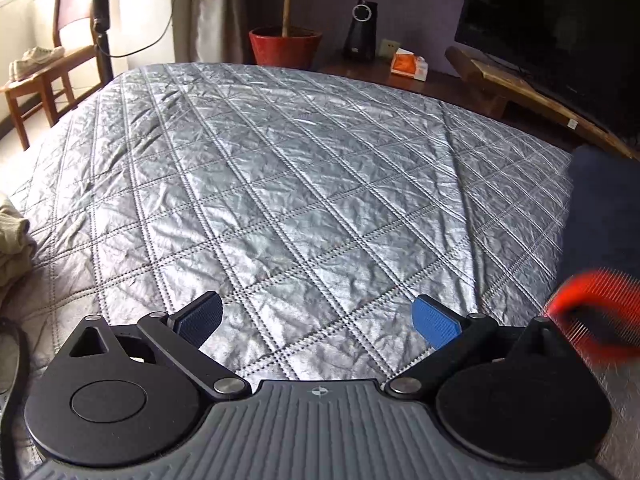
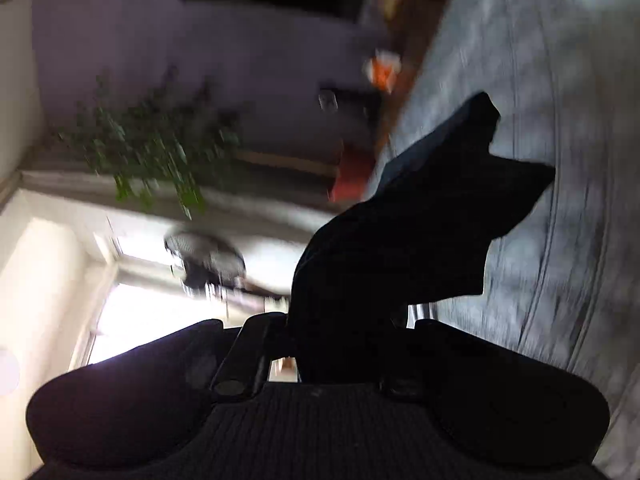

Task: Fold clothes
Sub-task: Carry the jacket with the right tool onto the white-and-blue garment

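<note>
Dark limp garment pinched in right tongs, quilted silver bedspread

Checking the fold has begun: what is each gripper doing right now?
Left gripper: open, empty, over the quilted bedspread.
Right gripper: shut on a dark garment, which hangs out from the jaws.

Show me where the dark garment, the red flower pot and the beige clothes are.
dark garment (image 2: 400,240), right wrist view, middle of hanging cloth
red flower pot (image 1: 285,48), left wrist view, front wall
beige clothes (image 1: 12,240), left wrist view, crumpled edge
</note>
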